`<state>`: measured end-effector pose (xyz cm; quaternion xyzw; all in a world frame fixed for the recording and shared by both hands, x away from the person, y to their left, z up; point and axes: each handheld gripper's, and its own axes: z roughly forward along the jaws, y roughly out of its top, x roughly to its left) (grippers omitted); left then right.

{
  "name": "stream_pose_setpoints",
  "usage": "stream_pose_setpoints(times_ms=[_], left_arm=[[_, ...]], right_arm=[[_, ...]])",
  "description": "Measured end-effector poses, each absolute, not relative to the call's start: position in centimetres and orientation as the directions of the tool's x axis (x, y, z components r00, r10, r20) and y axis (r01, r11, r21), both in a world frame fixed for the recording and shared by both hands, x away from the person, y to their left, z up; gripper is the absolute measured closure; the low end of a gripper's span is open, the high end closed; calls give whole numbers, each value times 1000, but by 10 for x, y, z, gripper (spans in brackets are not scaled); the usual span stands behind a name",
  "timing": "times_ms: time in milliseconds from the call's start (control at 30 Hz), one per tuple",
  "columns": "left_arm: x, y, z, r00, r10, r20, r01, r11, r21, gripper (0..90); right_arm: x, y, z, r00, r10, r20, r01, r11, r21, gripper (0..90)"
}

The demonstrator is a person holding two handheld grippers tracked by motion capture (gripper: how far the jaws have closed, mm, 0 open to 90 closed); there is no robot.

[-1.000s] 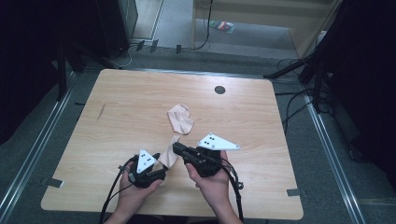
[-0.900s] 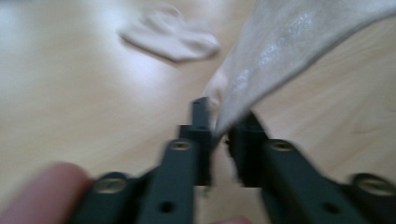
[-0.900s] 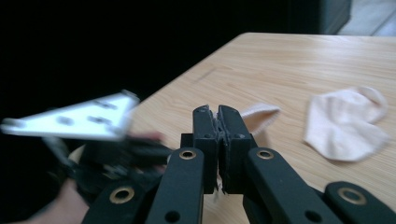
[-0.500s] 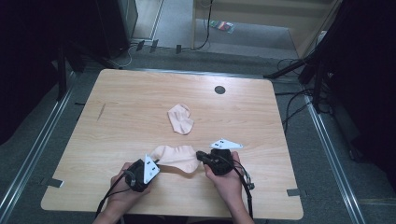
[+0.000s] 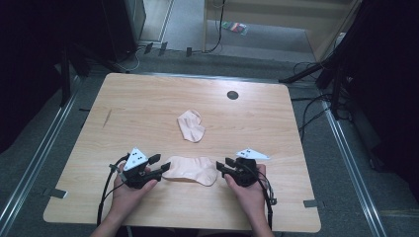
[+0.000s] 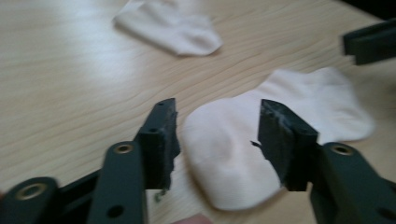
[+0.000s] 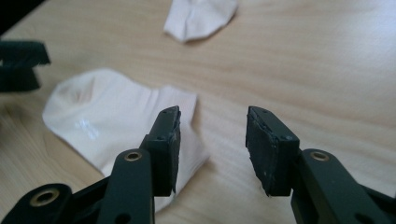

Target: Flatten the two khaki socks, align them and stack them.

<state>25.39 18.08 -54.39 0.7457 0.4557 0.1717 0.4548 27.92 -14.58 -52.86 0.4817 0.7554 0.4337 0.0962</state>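
A pale sock (image 5: 190, 169) lies flat near the table's front edge, between my two grippers. Its left end rests on the wood between the pads of my left gripper (image 6: 215, 126), whose jaws have just been opening and do not press on it. My right gripper (image 7: 212, 126) has also just been opening. Bare wood shows between its jaws, and the sock's (image 7: 116, 126) right end lies beside its left jaw. In the high view the left gripper (image 5: 160, 165) and right gripper (image 5: 223, 167) flank the sock. A second pale sock (image 5: 191, 125) lies farther back, mid-table.
The wooden table (image 5: 148, 98) has a round dark hole (image 5: 232, 95) at the back right and a short dark mark (image 5: 107, 117) at the left. Cables trail from both grippers toward the front edge. Dark equipment and floor cables surround the table.
Both grippers held the near sock, drew apart and lowered it, stretching it flat on the table. Now both have opened and the sock lies released.
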Motion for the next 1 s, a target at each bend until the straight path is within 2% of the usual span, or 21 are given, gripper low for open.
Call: stream_pose_setpoints(times_ms=[100, 167, 267, 300, 533, 733, 767, 800, 833, 867, 900, 1000], left_arm=[[258, 175, -550, 506, 849, -155, 570, -194, 798, 639], [259, 174, -551, 498, 856, -141, 584, -210, 784, 685], [259, 173, -550, 503, 852, -142, 592, -220, 776, 850], [258, 173, -550, 510, 849, -137, 588, -228, 776, 880], [242, 186, -539, 553, 827, -97, 547, -273, 792, 900], [237, 181, -544, 615, 771, -166, 560, -278, 781, 887], [236, 180, -545, 612, 775, -159, 550, -273, 789, 804], [237, 179, -545, 603, 781, -161, 549, -260, 794, 658], [238, 179, -544, 590, 790, -168, 550, -241, 799, 534], [239, 182, -542, 568, 804, -175, 545, -208, 812, 415], [241, 185, -541, 554, 812, -182, 538, -183, 823, 332], [246, 196, -539, 512, 837, -195, 529, -128, 839, 192]], right_arm=[[279, -136, -536, -527, 816, 238, 654, 210, 727, 566], [279, -132, -539, -531, 816, 228, 656, 226, 720, 616], [277, -126, -543, -542, 815, 207, 661, 262, 703, 821], [276, -126, -544, -550, 811, 201, 655, 269, 706, 854], [268, -135, -527, -559, 803, 208, 649, 268, 712, 885], [266, -144, -530, -566, 795, 218, 662, 281, 695, 870], [267, -143, -531, -574, 787, 225, 655, 277, 703, 790], [268, -143, -531, -581, 782, 226, 646, 273, 713, 630], [268, -142, -531, -581, 781, 227, 641, 268, 719, 511], [269, -143, -529, -582, 781, 226, 635, 263, 726, 470], [269, -144, -527, -577, 783, 230, 628, 246, 738, 450], [272, -146, -521, -556, 796, 240, 607, 191, 771, 435]])
